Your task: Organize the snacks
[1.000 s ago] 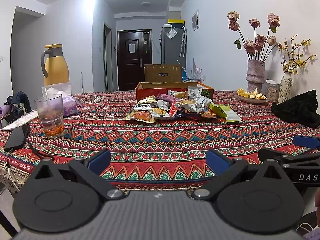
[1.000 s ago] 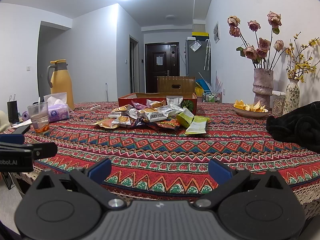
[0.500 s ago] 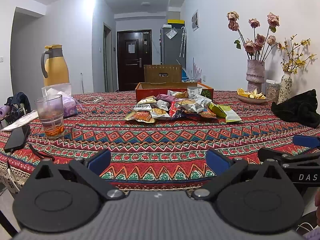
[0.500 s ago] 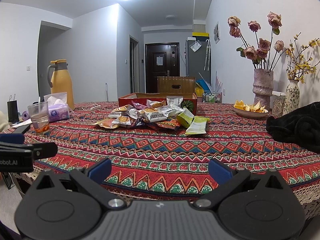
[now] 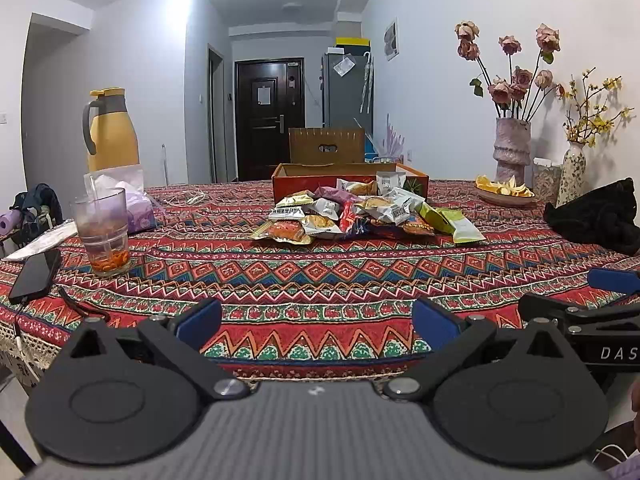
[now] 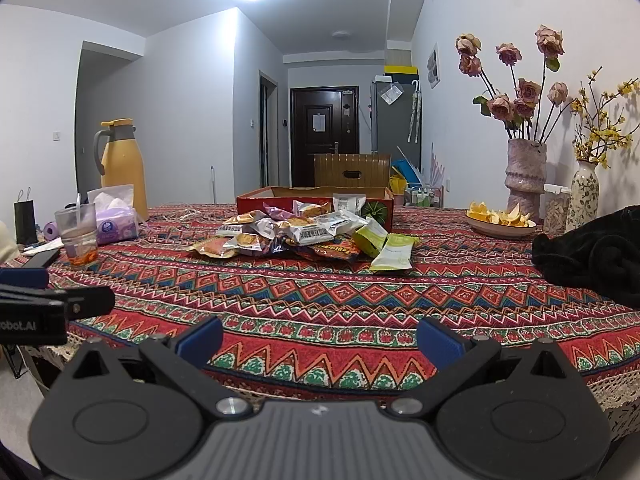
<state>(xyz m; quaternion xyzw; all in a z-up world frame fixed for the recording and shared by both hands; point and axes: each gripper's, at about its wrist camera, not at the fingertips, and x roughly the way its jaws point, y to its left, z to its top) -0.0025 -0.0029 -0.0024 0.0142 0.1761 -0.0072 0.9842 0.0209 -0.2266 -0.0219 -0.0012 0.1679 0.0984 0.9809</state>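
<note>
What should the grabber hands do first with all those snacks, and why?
Probably reach the right tool forward to the nearest green packet. Both tools are open and empty at the table's near edge, and the snack pile lies loose in front of the red box.

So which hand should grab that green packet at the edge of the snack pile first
Probably the right gripper: the green packet lies on the pile's right side, both grippers are open and empty, and the left gripper faces the pile's other end.

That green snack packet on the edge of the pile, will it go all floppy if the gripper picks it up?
Probably a bit. The green snack packet looks like a thin, flat wrapper, so it may bend and crinkle. It seems light, so a push would likely slide it over the tablecloth, not tip it.
</note>
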